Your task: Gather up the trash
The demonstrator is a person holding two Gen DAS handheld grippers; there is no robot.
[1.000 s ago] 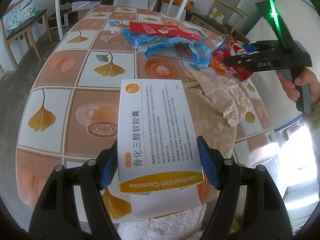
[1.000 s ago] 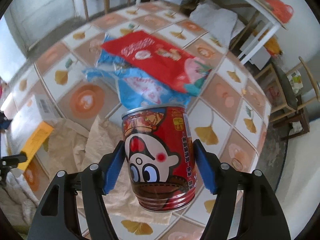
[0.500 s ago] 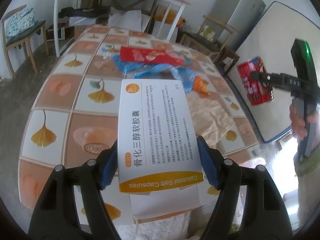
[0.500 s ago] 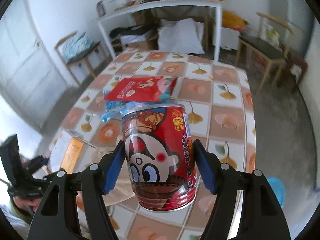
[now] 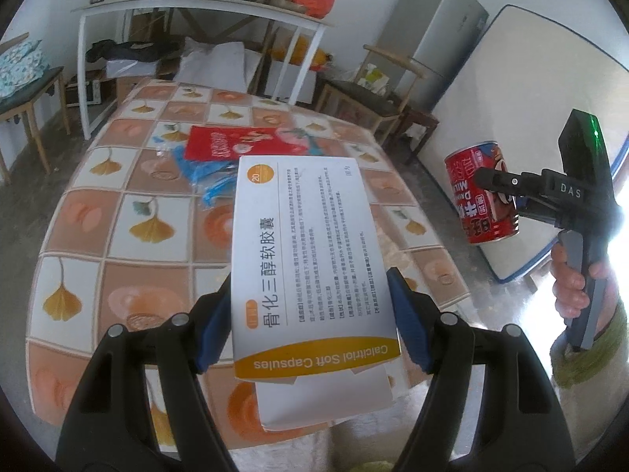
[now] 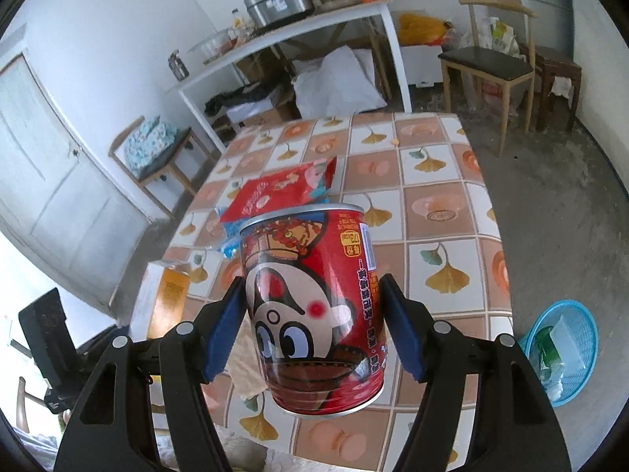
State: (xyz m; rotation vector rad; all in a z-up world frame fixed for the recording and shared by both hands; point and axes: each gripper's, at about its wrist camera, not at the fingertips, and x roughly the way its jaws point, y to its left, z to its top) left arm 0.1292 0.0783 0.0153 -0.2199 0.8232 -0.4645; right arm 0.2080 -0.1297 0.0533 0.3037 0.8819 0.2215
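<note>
We have the left tongs (image 5: 312, 310) closed on the box (image 5: 310, 259), blue pads pressed flat on its two long sides near the orange end. The right tongs (image 6: 312, 330) are closed on the can (image 6: 314, 306), pads on its curved wall at about mid-height. Both things hang clear of the tabletop (image 6: 452, 244).

The can worries us most. It sits tilted, its base swung toward 5 o'clock, and the pads meet a smooth round wall over a small patch, so a quick wrist roll could let it pivot or slide out. The box is light card with a loose flap (image 5: 326, 397) hanging open at its near end; a harder squeeze would likely crush it, and the flap may snag on a rim.

The basket (image 6: 562, 350) stands on the floor at 4 o'clock in the right view, just past the tabletop's near corner, already holding some litter. That corner lies between the can and the basket, so we judge the right hand should swing out wide before it drops. The floor round the basket looks open; chairs stand well apart at 1 o'clock.

A red wrapper (image 6: 283, 192) lies over a blue one (image 5: 208, 173) on the tabletop, waiting for us. In the left view the right tongs sit at 3 o'clock, off the tabletop's edge, with room between our hands.
</note>
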